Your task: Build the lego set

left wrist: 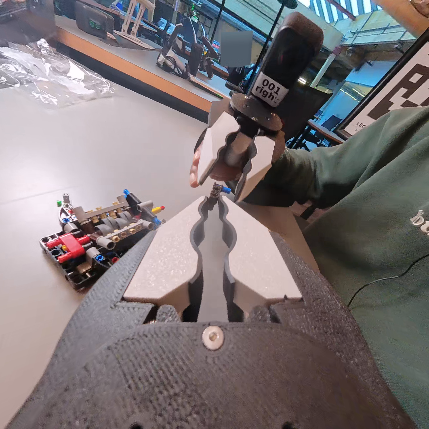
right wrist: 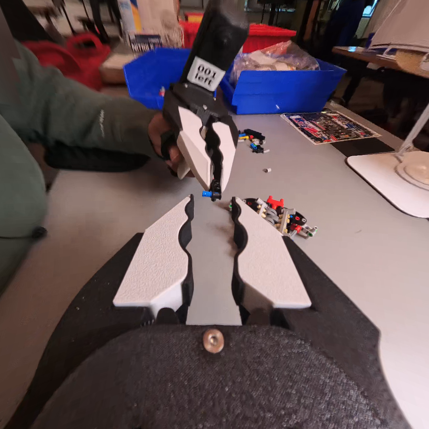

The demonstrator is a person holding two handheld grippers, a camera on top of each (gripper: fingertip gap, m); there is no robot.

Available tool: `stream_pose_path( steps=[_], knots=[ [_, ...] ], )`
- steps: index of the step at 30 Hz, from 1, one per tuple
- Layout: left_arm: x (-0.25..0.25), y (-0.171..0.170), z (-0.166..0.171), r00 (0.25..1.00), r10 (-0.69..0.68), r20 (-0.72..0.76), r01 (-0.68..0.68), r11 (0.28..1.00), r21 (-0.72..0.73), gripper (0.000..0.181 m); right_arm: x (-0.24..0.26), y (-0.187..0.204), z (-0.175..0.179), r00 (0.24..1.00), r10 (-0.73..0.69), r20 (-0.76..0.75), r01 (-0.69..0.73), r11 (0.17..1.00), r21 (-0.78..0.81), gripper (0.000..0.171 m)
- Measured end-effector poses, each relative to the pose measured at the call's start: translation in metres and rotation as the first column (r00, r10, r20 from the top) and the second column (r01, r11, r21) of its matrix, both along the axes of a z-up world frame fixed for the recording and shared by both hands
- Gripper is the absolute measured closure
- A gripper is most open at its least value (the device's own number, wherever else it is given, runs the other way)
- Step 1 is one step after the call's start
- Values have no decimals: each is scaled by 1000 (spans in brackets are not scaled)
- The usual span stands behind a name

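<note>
My left gripper (left wrist: 213, 200) is shut on a small black connector (left wrist: 214, 191) with a blue pin (left wrist: 225, 189) sticking out of its side, held above the table. It also shows in the right wrist view (right wrist: 214, 185), with the black connector (right wrist: 216, 190) and blue pin (right wrist: 206, 193) at its tips. My right gripper (right wrist: 212, 199) is open and empty, its tips just short of the pin; it shows in the left wrist view (left wrist: 218, 192) facing my left one. The partly built lego model (left wrist: 97, 234) lies on the grey table (left wrist: 81, 151), to the left; it also shows in the right wrist view (right wrist: 281, 216).
Loose lego pieces (right wrist: 253, 139) and an instruction sheet (right wrist: 329, 126) lie farther back. Blue bins (right wrist: 278, 88) with plastic bags stand behind them. A white lamp base (right wrist: 394, 176) sits at the right. Clear plastic bags (left wrist: 46, 74) lie at the far left. A person's green sleeve (left wrist: 348, 162) is at the right. My left and right fingertips are right by each other.
</note>
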State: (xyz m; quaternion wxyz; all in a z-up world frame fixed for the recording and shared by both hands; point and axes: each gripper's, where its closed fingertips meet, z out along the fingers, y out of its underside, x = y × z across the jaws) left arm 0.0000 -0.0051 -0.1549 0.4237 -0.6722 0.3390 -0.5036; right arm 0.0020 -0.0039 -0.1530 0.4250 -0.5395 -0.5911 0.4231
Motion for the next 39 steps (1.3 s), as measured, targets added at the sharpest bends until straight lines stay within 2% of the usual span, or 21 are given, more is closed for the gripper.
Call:
stream_pose_path(
  steps=[3, 6, 11, 12, 17, 19, 23, 25, 28, 31, 33, 39],
  knots=[
    [3, -1, -4, 999, -8, -35, 8, 1000, 14, 174, -4, -4, -7, 1000, 6, 27, -6, 1000, 14, 142],
    [5, -1, -6, 999, -12, -46, 13, 1000, 20, 174, -3, -4, -6, 1000, 5, 16, -5, 1000, -3, 156],
    [6, 1, -9, 998, -8, -68, 10, 1000, 24, 174, -3, -3, -11, 999, -3, 37, 3, 1000, -9, 150],
    [5, 1, -10, 997, -8, -71, 9, 1000, 25, 174, -3, -3, -11, 999, -3, 42, 3, 1000, -1, 155],
    [3, 6, -12, 993, 33, -114, -25, 998, 64, 174, -3, 2, -15, 997, -34, 67, 35, 999, -13, 156],
    [-5, 17, -12, 985, 89, -151, -73, 992, 107, 155, 0, 12, -18, 992, -82, 92, 85, 996, -25, 156],
    [-44, 51, -37, 909, 215, -357, -160, 971, 178, 139, 14, 35, -30, 966, -192, 172, 201, 979, -37, 156],
    [-56, 58, -50, 887, 222, -405, -170, 972, 161, 134, 16, 37, -36, 957, -214, 197, 224, 974, -30, 156],
    [-51, 55, -57, 895, 180, -408, -140, 982, 126, 136, 14, 36, -45, 943, -233, 239, 240, 971, 1, 156],
    [-45, 51, -65, 862, 180, -474, -111, 979, 170, 142, 13, 35, -56, 927, -240, 287, 242, 970, 30, 156],
    [-39, 46, -66, 858, 167, -486, -89, 980, 179, 148, 12, 34, -60, 926, -237, 294, 236, 971, 40, 156],
    [-37, 42, -66, 845, 175, -506, -88, 977, 192, 151, 15, 40, -63, 924, -242, 296, 234, 970, 61, 156]
  ],
)
